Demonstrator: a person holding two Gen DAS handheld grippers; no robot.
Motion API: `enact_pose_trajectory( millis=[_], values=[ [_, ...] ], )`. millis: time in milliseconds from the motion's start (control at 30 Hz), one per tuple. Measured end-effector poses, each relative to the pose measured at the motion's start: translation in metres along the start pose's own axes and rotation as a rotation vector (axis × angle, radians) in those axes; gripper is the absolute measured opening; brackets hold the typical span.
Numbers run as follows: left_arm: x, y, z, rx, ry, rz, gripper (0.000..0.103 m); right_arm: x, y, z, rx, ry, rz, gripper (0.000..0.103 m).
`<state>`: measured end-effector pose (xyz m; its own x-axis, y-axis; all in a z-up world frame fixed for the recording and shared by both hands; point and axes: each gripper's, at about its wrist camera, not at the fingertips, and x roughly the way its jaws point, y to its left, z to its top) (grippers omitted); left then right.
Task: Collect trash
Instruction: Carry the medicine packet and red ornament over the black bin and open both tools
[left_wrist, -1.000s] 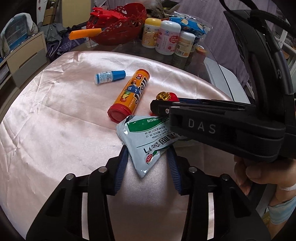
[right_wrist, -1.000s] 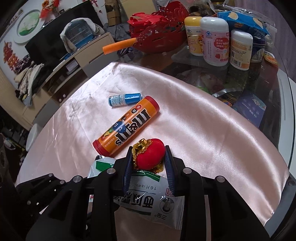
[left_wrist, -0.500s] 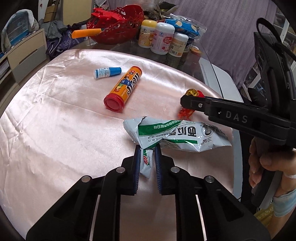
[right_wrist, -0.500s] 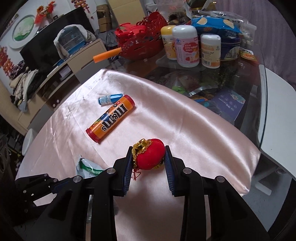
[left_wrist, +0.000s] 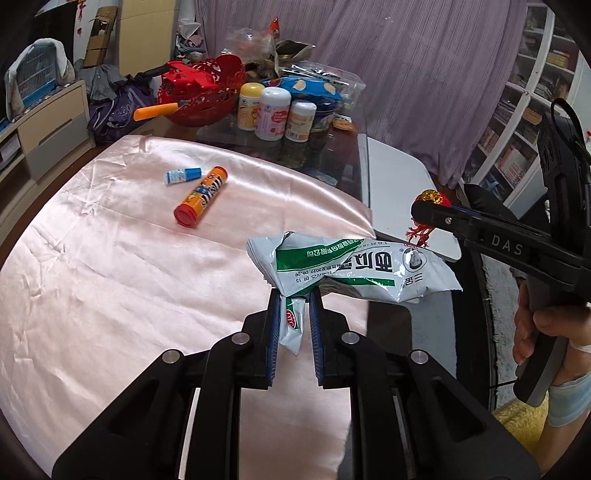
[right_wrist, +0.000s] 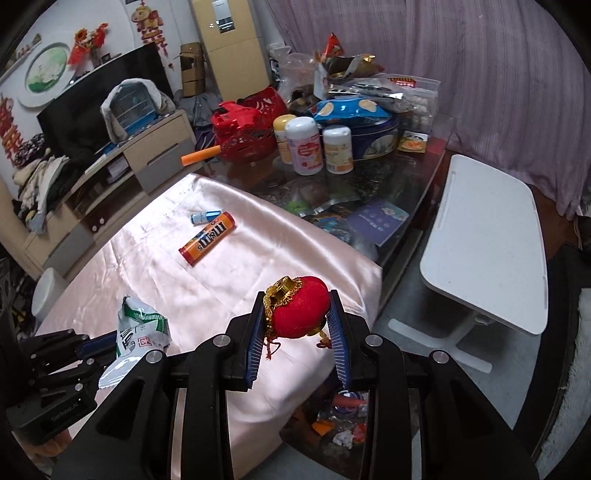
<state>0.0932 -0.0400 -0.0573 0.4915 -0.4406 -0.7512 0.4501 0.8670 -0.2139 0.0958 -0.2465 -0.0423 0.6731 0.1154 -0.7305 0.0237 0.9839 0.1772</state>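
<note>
Right wrist view: the right gripper (right_wrist: 297, 328) pinches a round red velvet ornament with gold trim (right_wrist: 299, 310) between its fingers, held beyond the bench edge above a floor bin of scraps (right_wrist: 341, 421), which lies below and just ahead. The left gripper (left_wrist: 293, 325) has its fingers pressed together on a crumpled white-and-green foil pouch (left_wrist: 351, 269), whose long axis runs crosswise to the fingers. It hangs over the pink satin cloth (left_wrist: 110, 277), so the right hand is nearer the bin. A second ago both items were low on the cloth; now both are lifted and carried toward the edge.
</note>
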Motion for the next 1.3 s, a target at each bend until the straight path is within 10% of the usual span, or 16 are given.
enact_pose_trajectory(
  millis=[400,1300],
  values=[
    [0.022,-0.084,-0.034,0.089,0.084,-0.069,0.015,-0.048,-0.073,-0.072,0.098,0.04,-0.084,0.033],
    [0.165,-0.116,-0.066,0.119,0.369,-0.027,0.018,0.049,-0.123,-0.127,0.204,0.283,-0.067,0.033]
  ],
)
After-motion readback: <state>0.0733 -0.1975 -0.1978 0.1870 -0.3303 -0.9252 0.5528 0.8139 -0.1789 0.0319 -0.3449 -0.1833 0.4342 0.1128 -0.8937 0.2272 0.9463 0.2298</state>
